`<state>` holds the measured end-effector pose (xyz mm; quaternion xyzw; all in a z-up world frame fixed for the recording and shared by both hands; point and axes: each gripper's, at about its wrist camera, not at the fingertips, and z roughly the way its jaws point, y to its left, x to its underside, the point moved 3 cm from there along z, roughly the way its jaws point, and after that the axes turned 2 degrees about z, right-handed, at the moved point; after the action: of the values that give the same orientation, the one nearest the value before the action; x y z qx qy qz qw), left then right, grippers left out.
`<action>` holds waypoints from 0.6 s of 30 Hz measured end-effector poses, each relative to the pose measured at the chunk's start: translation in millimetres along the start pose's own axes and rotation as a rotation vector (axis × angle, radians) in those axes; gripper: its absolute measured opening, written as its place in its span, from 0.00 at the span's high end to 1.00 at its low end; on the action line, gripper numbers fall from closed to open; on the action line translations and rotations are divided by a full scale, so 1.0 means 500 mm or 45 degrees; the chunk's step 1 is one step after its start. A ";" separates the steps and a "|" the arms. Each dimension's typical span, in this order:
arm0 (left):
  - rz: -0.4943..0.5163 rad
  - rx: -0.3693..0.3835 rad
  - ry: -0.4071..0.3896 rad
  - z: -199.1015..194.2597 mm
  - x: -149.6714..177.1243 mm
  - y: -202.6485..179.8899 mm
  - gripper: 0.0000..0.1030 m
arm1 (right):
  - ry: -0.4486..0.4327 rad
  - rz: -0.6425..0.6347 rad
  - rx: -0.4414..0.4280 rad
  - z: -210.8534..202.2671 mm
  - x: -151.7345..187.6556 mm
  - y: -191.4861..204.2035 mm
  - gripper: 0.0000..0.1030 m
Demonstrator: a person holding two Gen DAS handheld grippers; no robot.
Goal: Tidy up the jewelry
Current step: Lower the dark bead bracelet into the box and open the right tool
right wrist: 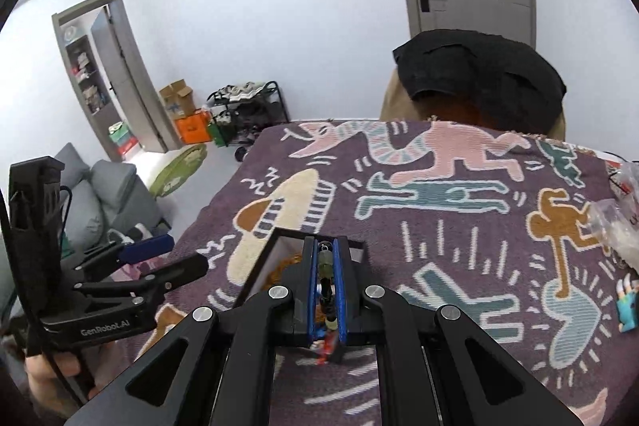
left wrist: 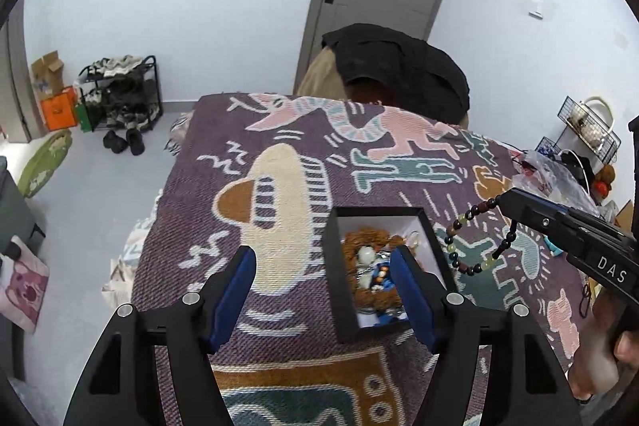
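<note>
Just right of the black box (left wrist: pixel 383 266), a beaded bracelet (left wrist: pixel 475 246) hangs in the air as a loop from the right gripper (left wrist: pixel 501 202), its lower beads above the patterned blanket (left wrist: pixel 279 130) and apparently clear of it. The right gripper's jaws are closed almost fully on a short run of the beads; the right wrist view shows the strand pinched between the blue pads (right wrist: pixel 314 290), with the box directly beyond the tips. The box is open and already holds a tangle of brown cord, pale stones and small coloured pieces. The left gripper (left wrist: pixel 323 274) is spread wide and holds nothing, its right finger overlapping the box's near portion in the view; whether it touches the box cannot be determined.

Assessment: the step in hand appears to be transfer of the bracelet into the box. Recommended practice: carry the loop over the box opening, lower until the hanging beads settle inside the walls, then release, so the strand does not drape over the rim. The left gripper could steady the box if it shifts. A small colourful item (right wrist: pixel 627 310) lies on the blanket well to the right.
</note>
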<state>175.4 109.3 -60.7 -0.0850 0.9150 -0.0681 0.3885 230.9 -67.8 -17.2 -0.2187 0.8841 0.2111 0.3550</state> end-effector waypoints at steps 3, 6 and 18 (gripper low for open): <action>-0.027 -0.008 -0.007 -0.005 0.004 0.020 0.31 | 0.009 0.004 -0.030 0.012 0.000 0.012 0.91; -0.052 -0.015 -0.025 -0.011 0.005 0.036 0.31 | -0.001 -0.003 -0.059 0.021 -0.002 0.029 0.88; -0.061 -0.078 -0.123 -0.046 0.011 0.042 0.12 | -0.004 0.036 -0.030 -0.001 0.018 0.002 0.24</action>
<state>152.6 129.9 -52.8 -0.1219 0.8945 -0.0452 0.4277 224.2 -69.2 -23.1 -0.2099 0.8840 0.2270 0.3506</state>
